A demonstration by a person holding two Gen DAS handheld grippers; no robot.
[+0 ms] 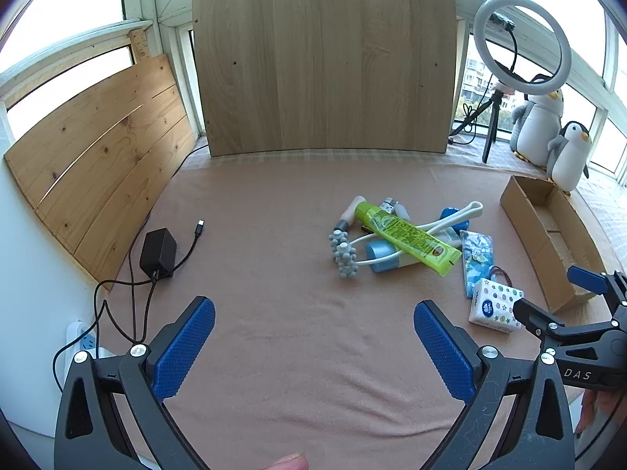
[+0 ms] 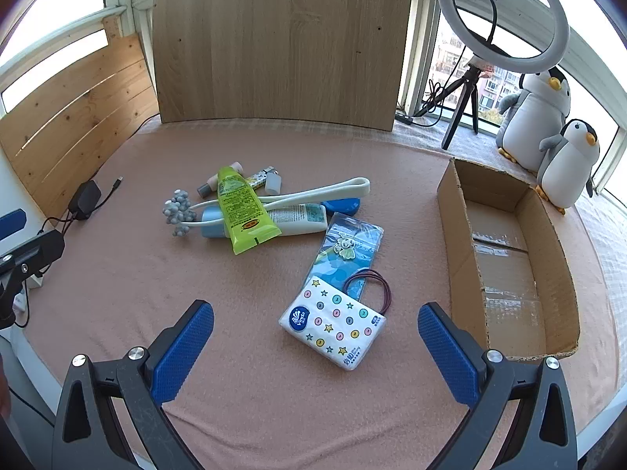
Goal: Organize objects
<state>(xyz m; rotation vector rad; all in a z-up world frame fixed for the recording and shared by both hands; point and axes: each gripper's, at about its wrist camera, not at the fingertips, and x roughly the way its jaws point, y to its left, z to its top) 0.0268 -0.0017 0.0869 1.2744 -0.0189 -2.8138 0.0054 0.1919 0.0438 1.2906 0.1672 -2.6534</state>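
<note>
Both blue-padded grippers, left [image 1: 314,346] and right [image 2: 316,346], spread wide and empty, poised near star-patterned tissue pack [image 2: 334,326] beside open cardboard box [image 2: 454,211], apparently for packing.

two plush penguins [image 2: 548,117] are sitting, one cardboard box [image 2: 505,258], one tissue pack [image 2: 333,325], two tubes [image 2: 243,207], one ring light [image 2: 503,15] are showing.

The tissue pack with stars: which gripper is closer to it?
Right. The right gripper is open just before the tissue pack; the left gripper is off to its left.
</note>
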